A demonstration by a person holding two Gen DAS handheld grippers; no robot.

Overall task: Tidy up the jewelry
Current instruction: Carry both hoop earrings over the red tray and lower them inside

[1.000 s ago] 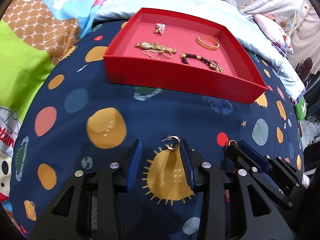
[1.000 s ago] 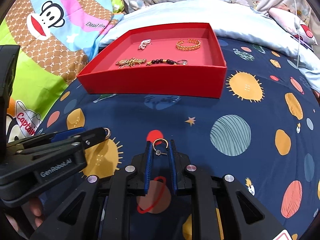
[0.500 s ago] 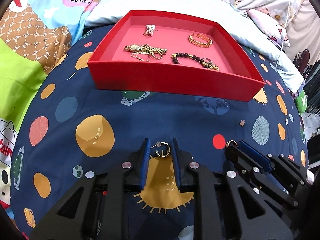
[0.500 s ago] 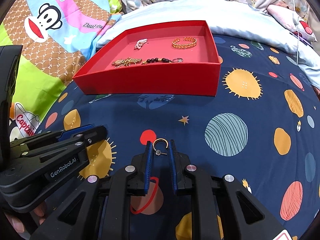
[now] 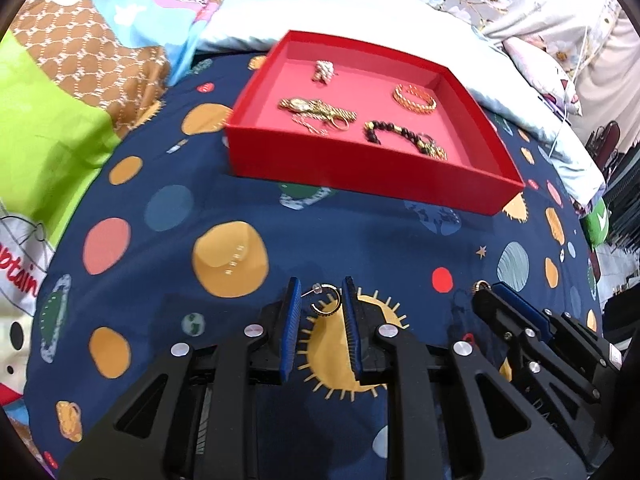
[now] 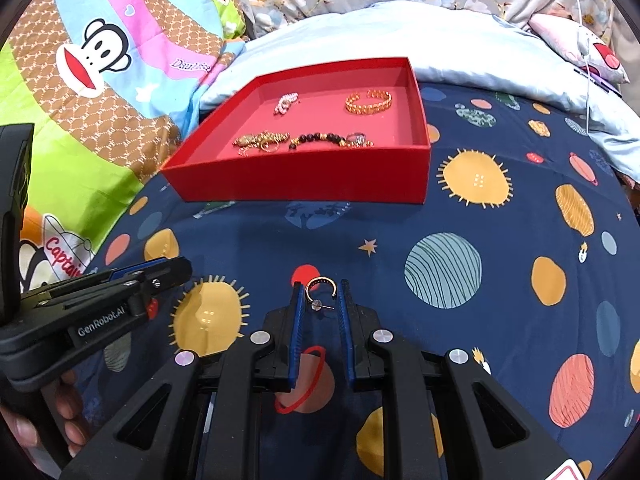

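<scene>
Near the bedspread's [image 5: 248,208] front edge, each gripper pinches one gold hoop earring: the left gripper [image 5: 320,300], wide apart a second ago, has closed its fingers onto its earring [image 5: 326,300], while the right gripper [image 6: 320,296] stays clamped on the other earring [image 6: 320,290]. Both look ready to carry to the red tray [image 6: 304,180].

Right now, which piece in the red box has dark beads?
The beaded bracelet, nearest the red box's front wall. The other pieces are gold or pale.

Bright, even indoor light, soft shadows, strong fisheye bending with dark corners, slight blur toward edges.
</scene>
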